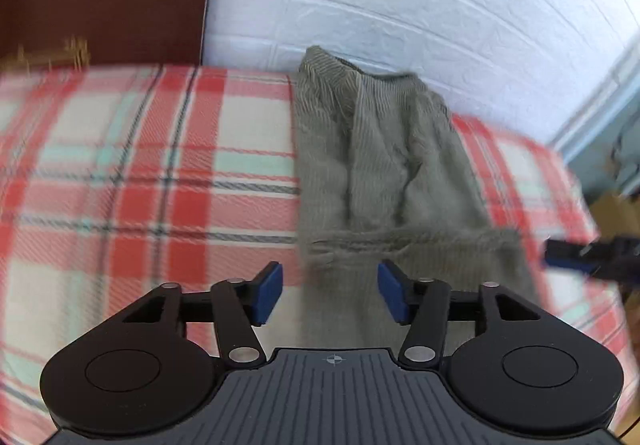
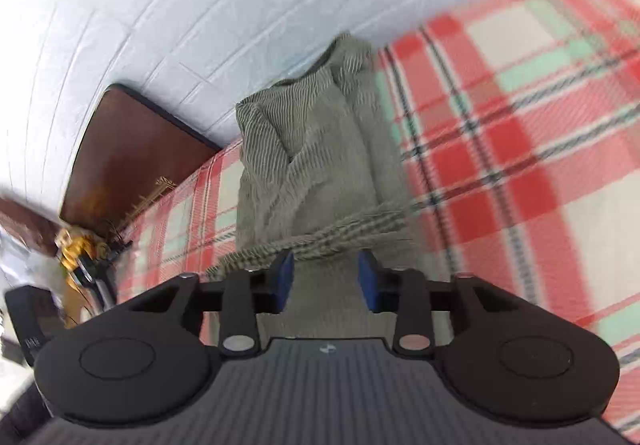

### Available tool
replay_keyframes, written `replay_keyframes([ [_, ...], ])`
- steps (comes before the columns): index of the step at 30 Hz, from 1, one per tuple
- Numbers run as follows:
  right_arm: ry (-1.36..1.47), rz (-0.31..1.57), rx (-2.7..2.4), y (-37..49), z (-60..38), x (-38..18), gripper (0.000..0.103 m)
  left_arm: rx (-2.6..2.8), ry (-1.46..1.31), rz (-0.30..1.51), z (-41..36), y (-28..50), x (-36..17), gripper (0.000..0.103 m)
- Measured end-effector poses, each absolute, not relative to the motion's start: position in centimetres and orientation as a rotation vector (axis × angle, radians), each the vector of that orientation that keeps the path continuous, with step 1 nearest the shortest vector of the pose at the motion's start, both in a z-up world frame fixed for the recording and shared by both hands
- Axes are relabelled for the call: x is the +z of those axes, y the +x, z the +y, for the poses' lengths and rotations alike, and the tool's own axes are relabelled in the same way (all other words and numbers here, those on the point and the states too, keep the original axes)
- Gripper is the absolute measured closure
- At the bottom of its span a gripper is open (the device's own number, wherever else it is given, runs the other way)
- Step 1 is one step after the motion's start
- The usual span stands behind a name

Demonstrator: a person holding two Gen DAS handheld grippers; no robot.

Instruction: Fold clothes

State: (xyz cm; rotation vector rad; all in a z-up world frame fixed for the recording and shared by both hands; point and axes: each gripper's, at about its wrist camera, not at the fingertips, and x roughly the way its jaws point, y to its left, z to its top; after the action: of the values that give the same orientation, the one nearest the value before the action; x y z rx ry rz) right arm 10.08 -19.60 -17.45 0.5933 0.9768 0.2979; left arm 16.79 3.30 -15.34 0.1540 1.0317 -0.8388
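An olive-green corduroy garment [image 1: 380, 165] lies lengthwise on the red plaid bed cover [image 1: 140, 185], from the wall toward me, with a folded edge across its near part. My left gripper [image 1: 331, 293] hovers over the garment's near left edge, its jaws wide apart and its blue pads [image 1: 268, 293] touching nothing. In the right wrist view the same garment [image 2: 320, 165] runs up the middle. My right gripper [image 2: 326, 281] stands open just short of the folded edge, cloth showing through the gap but not pinched. The right gripper's blurred tip [image 1: 580, 253] shows at the left view's right side.
A white brick-pattern wall [image 1: 400, 5] runs along the bed's far side. A dark wooden headboard [image 2: 120, 165] stands at one end. Yellow clutter [image 2: 76, 249] and a black device [image 2: 32, 317] sit beside the bed. A cardboard box [image 1: 616, 213] lies past the other end.
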Motion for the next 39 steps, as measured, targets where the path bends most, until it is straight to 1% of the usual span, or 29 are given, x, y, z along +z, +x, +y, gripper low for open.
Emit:
replay_keyframes([
  [1, 0.566, 0.987, 0.292, 9.8, -19.8, -17.6, 0.059, -0.850, 0.202, 1.038, 3.3, 16.8, -15.8, 0.037],
  [3, 0.544, 1.021, 0.279, 9.4, -20.3, -18.2, 0.058, -0.880, 0.260, 1.069, 2.7, 16.8, -17.2, 0.040],
  [4, 0.543, 1.036, 0.269, 9.4, -20.5, -18.6, 0.056, -0.894, 0.289, 1.084, 2.4, 16.8, -17.9, 0.040],
  [6, 0.529, 1.056, 0.252, 9.4, -20.3, -19.3, 0.052, -0.903, 0.304, 1.093, 1.6, 16.8, -18.5, 0.041],
  [7, 0.518, 1.063, 0.247, 9.5, -20.1, -19.6, 0.052, -0.912, 0.284, 1.109, 1.4, 17.0, -18.7, 0.043],
  [8, 0.504, 1.072, 0.245, 9.7, -19.9, -20.0, 0.052, -0.921, 0.263, 1.124, 1.1, 17.2, -18.9, 0.048],
  [9, 0.494, 1.081, 0.244, 9.9, -19.7, -20.3, 0.052, -0.930, 0.243, 1.140, 0.9, 17.3, -19.1, 0.078],
  [10, 0.491, 1.091, 0.247, 10.1, -19.5, -20.5, 0.052, -0.934, 0.232, 1.160, 0.8, 17.4, -19.5, 0.093],
  [11, 0.490, 1.102, 0.254, 10.3, -19.3, -20.8, 0.054, -0.934, 0.221, 1.176, 0.8, 17.5, -19.6, 0.096],
  [12, 0.495, 1.117, 0.268, 10.5, -19.1, -21.0, 0.077, -0.932, 0.207, 1.183, 1.0, 17.7, -19.6, 0.102],
  [13, 0.502, 1.125, 0.278, 10.7, -19.1, -21.1, 0.097, -0.930, 0.193, 1.189, 1.1, 17.9, -19.7, 0.103],
  [17, 0.576, 1.086, 0.287, 10.3, -20.2, -20.5, 0.098, -0.907, 0.141, 1.187, 2.0, 18.5, -19.5, 0.103],
  [21, 0.589, 1.132, 0.230, 11.1, -20.6, -22.1, 0.099, -0.878, 0.129, 1.221, 1.9, 19.1, -20.9, 0.103],
  [23, 0.574, 1.148, 0.218, 11.5, -20.2, -22.7, 0.095, -0.876, 0.143, 1.225, 1.3, 19.1, -21.3, 0.103],
  [24, 0.562, 1.152, 0.211, 11.6, -20.1, -22.8, 0.088, -0.874, 0.144, 1.226, 1.3, 19.1, -21.2, 0.082],
  [25, 0.541, 1.150, 0.202, 11.6, -20.1, -22.5, 0.080, -0.871, 0.144, 1.226, 1.3, 19.1, -21.1, 0.075],
  [26, 0.521, 1.147, 0.193, 11.6, -20.1, -22.3, 0.076, -0.859, 0.138, 1.224, 1.6, 19.3, -20.8, 0.070],
  [27, 0.497, 1.138, 0.184, 11.4, -20.0, -21.8, 0.068, -0.846, 0.132, 1.220, 2.0, 19.4, -20.5, 0.056],
  [28, 0.469, 1.117, 0.175, 11.1, -20.0, -21.2, 0.068, -0.830, 0.135, 1.202, 2.5, 19.6, -20.1, 0.047],
  [30, 0.411, 1.072, 0.158, 10.5, -19.9, -19.7, 0.068, -0.811, 0.126, 1.172, 3.7, 19.8, -18.9, 0.046],
  [34, 0.315, 0.979, 0.238, 9.2, -17.3, -16.3, 0.068, -0.870, 0.127, 1.099, 4.0, 18.6, -15.6, 0.050],
  [36, 0.294, 0.980, 0.302, 9.0, -15.2, -15.7, 0.069, -0.956, 0.147, 1.074, 2.9, 17.3, -14.4, 0.050],
  [39, 0.244, 1.009, 0.356, 9.1, -12.5, -16.2, 0.068, -1.055, 0.236, 1.060, 0.3, 15.0, -14.8, 0.057],
])
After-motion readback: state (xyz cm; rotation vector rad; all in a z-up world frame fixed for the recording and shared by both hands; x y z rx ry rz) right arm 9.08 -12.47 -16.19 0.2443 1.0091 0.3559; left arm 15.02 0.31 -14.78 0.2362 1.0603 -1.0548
